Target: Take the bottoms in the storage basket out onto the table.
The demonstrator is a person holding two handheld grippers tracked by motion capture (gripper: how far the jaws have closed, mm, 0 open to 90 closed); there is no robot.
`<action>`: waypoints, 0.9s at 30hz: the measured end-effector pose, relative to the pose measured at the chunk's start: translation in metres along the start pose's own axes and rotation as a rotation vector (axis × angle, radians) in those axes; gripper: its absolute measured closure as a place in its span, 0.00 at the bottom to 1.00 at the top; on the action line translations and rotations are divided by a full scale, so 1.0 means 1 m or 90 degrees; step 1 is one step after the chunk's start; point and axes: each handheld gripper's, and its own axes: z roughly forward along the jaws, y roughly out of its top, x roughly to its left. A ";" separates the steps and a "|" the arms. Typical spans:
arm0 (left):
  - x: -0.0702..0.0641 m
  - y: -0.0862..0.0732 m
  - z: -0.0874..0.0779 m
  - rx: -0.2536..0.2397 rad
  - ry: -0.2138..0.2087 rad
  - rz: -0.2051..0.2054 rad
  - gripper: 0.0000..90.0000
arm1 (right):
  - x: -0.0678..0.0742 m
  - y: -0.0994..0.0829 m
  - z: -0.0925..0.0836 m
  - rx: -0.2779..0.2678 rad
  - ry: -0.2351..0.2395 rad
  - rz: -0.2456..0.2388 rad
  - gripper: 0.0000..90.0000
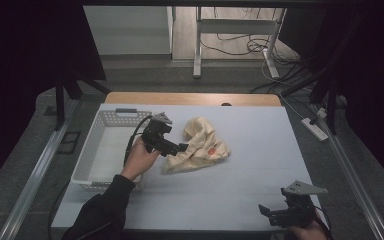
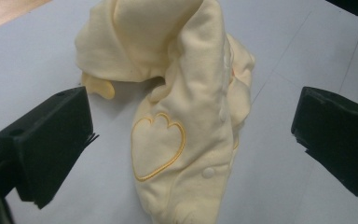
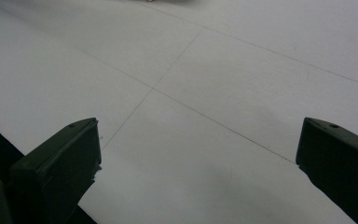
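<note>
The cloth (image 1: 200, 145), a crumpled pale yellow garment with a stitched heart outline, lies near the middle of the surface (image 1: 260, 165), just right of the white basket (image 1: 105, 150). The left tool (image 2: 191, 140) is spread wide at the cloth's left edge, its jaws either side of the fabric without pinching it. The right tool (image 1: 270, 212) is spread too, low over the near right corner, well apart from the cloth.
</note>
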 end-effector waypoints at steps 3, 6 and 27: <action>0.000 -0.001 -0.002 -0.001 0.002 0.000 0.00 | 0.000 0.000 0.000 -0.001 0.001 0.000 0.00; -0.001 -0.003 -0.003 0.001 0.001 -0.003 0.00 | 0.000 0.000 0.000 -0.001 0.001 0.000 0.00; -0.003 -0.020 -0.015 -0.002 -0.006 -0.027 0.00 | -0.001 0.000 0.000 -0.006 0.003 0.002 0.00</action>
